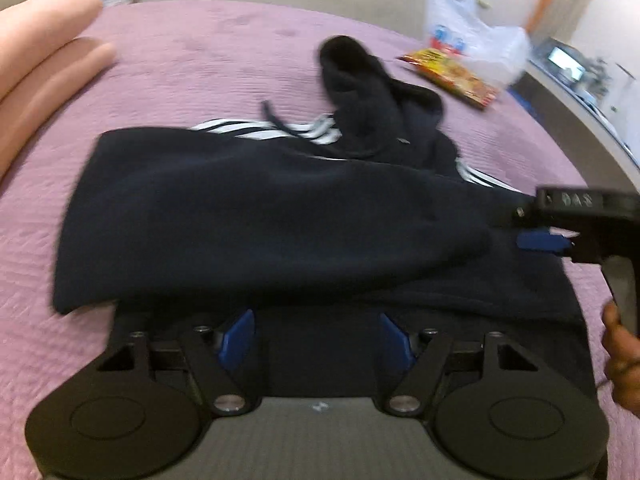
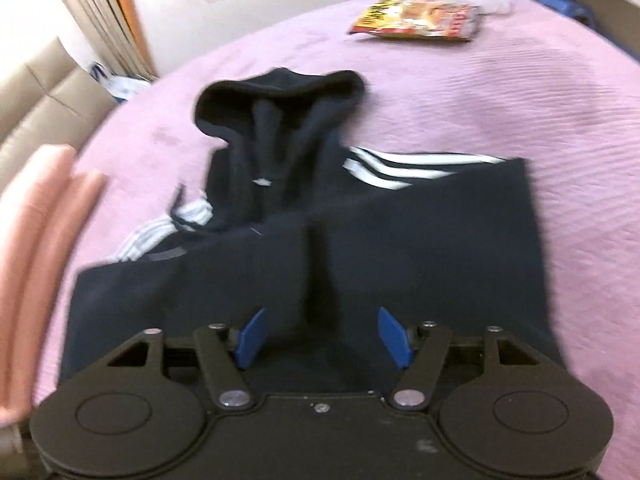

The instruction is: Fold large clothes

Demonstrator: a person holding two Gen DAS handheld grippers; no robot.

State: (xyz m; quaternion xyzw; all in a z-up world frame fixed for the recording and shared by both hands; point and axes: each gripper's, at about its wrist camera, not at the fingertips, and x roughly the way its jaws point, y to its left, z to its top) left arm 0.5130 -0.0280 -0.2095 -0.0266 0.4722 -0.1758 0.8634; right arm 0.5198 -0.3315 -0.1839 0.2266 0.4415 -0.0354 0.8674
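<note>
From the left wrist camera, the left gripper (image 1: 316,338) stands wide with nothing between its blue pads, poised over the near hem of the dark hoodie (image 1: 256,216), which lies on the purple bedspread (image 1: 192,64). The hoodie's bottom half is doubled over into a broad band whose long axis runs across the view, left to right; the hood (image 1: 352,76) sprawls beyond it toward the far edge of the bed, white sleeve stripes (image 1: 248,128) peeping out between. The right gripper (image 1: 536,236) enters at the band's right end, its own state hard to judge here. A plastic bag (image 1: 476,32) sits by the far right corner, contents unreadable, with a snack packet (image 1: 452,74) lying just beside it, not inside. From the right wrist camera, the right gripper (image 2: 322,338) is likewise wide and empty above the near hem, the hoodie (image 2: 360,248) stretching straight ahead, hood (image 2: 280,108) farthest. Both grippers seem about equally close to the fold.
</note>
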